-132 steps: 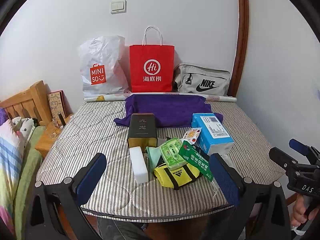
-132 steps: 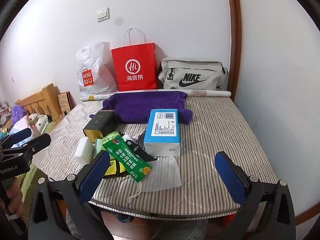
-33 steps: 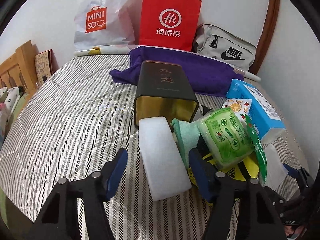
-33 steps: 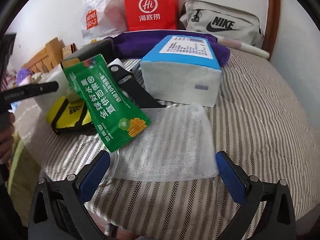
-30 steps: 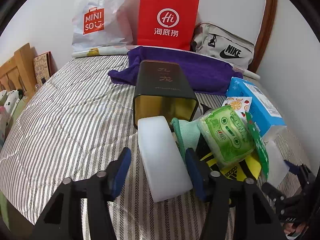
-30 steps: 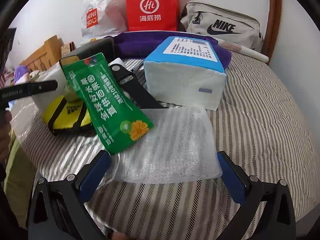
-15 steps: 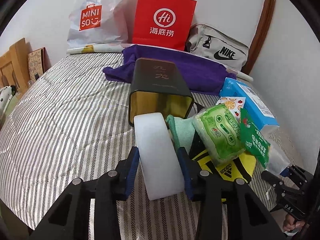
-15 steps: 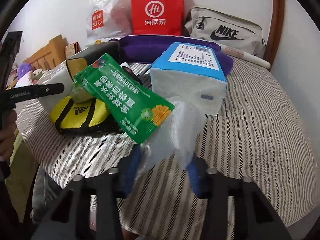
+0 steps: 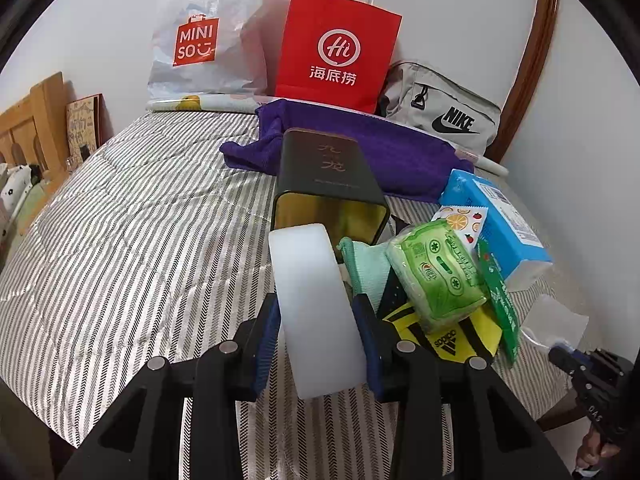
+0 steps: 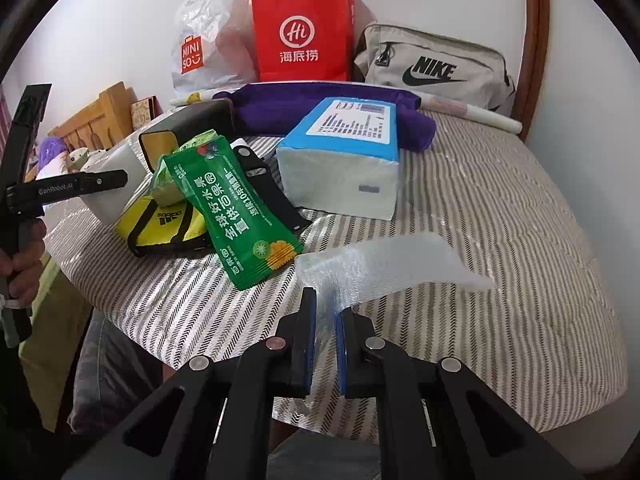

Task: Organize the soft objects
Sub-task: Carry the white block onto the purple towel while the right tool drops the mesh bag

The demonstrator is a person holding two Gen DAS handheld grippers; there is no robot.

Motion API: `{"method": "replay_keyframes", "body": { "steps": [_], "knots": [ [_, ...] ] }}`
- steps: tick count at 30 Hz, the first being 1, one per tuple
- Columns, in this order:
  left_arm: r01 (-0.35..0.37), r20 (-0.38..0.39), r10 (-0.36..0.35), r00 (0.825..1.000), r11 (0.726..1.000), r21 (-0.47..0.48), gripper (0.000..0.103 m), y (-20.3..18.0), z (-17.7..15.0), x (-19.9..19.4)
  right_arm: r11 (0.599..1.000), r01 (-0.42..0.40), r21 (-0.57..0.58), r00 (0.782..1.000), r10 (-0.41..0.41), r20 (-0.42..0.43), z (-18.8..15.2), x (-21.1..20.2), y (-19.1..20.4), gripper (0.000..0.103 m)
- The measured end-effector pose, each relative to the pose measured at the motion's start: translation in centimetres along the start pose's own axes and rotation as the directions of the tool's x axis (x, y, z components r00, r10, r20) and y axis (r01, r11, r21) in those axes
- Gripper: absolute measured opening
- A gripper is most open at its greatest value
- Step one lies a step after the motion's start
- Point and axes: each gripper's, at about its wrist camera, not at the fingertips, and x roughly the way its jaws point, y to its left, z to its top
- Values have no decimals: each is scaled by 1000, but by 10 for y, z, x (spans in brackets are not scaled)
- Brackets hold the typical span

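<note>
A white foam block (image 9: 304,264) lies on the striped table cover (image 9: 140,240), and my left gripper (image 9: 317,308) is shut on its near end. Right of it lies a pile: teal cloth (image 9: 366,268), green wipes pack (image 9: 436,276), yellow Adidas pouch (image 9: 452,336) and green sachet (image 10: 240,208). My right gripper (image 10: 326,314) is closing, its pads pinching the near edge of a clear bubble-wrap sheet (image 10: 384,260), which is lifted off the cover. The blue tissue pack (image 10: 344,152) sits just behind the sheet.
A dark tin (image 9: 328,176) lies behind the foam block, on a purple towel (image 9: 400,152). Against the wall stand a Miniso bag (image 9: 200,40), a red paper bag (image 9: 336,52) and a grey Nike bag (image 9: 444,116). A wooden headboard (image 9: 28,128) is at the left.
My left jaws closed in onto the white foam block. My right jaws shut from wide open onto the bubble-wrap sheet, which bunched up and rose off the cover.
</note>
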Motion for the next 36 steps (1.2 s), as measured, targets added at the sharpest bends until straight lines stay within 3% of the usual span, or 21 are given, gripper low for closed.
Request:
{"method": "replay_keyframes", "body": {
  "steps": [16, 36],
  "knots": [
    [8, 46, -7, 999, 1000, -19, 34, 1, 9, -23, 1000, 7, 0, 995, -7, 100, 16, -38, 7, 6],
    [-39, 77, 38, 996, 999, 12, 34, -4, 47, -47, 998, -58, -30, 978, 63, 197, 69, -68, 5, 5]
  ]
}}
